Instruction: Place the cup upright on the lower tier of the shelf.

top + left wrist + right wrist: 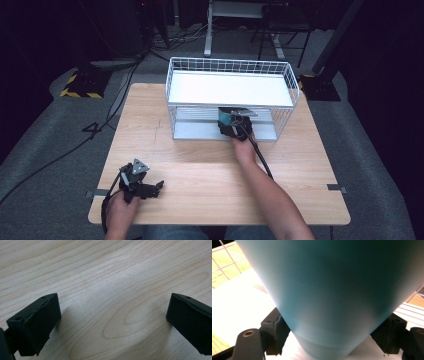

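The wooden table [200, 170] lies under both claws, its bare grain close below the left one. On its far half stands a white wire rack [231, 97] with a solid white upper shelf and a lower shelf; the right claw [235, 125] reaches into the lower level from the front, under that upper shelf. The person's right forearm [270, 195] runs back from it toward the near edge. A teal cup [332, 290], widening away from the claw, sits between the right claw's jaws, which are clamped on its narrow end from both sides, over the rack's white lower shelf. The left claw [142, 186] rests near the table's front left corner, well apart from the rack, its jaws spread wide with nothing between them.
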A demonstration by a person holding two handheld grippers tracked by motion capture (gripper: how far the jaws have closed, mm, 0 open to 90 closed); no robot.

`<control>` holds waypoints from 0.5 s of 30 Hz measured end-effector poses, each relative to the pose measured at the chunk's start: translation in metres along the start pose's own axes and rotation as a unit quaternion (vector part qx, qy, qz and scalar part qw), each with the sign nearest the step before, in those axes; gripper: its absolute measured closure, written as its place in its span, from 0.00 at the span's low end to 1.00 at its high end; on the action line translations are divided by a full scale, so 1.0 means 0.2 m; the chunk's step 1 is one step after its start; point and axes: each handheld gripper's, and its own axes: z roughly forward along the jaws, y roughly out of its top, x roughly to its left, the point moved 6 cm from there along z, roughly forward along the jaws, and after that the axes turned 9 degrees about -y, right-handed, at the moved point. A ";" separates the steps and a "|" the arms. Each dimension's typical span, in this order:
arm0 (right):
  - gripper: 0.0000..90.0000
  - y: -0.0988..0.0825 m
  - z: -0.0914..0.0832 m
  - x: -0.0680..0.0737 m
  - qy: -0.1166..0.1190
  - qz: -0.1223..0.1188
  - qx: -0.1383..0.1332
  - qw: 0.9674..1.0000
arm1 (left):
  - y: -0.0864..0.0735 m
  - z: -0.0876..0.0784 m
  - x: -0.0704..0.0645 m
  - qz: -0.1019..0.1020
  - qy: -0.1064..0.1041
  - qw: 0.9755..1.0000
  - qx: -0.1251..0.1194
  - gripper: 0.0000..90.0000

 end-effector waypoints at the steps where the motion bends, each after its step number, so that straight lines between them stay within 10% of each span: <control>1: 0.28 0.00 0.00 0.00 -0.001 0.001 0.001 1.000 | 0.00 0.00 0.00 0.000 0.000 1.000 0.000 0.00; 15: 0.27 -0.02 0.02 0.01 -0.006 0.000 0.002 1.000 | 0.00 0.00 0.00 0.000 0.000 1.000 0.000 0.00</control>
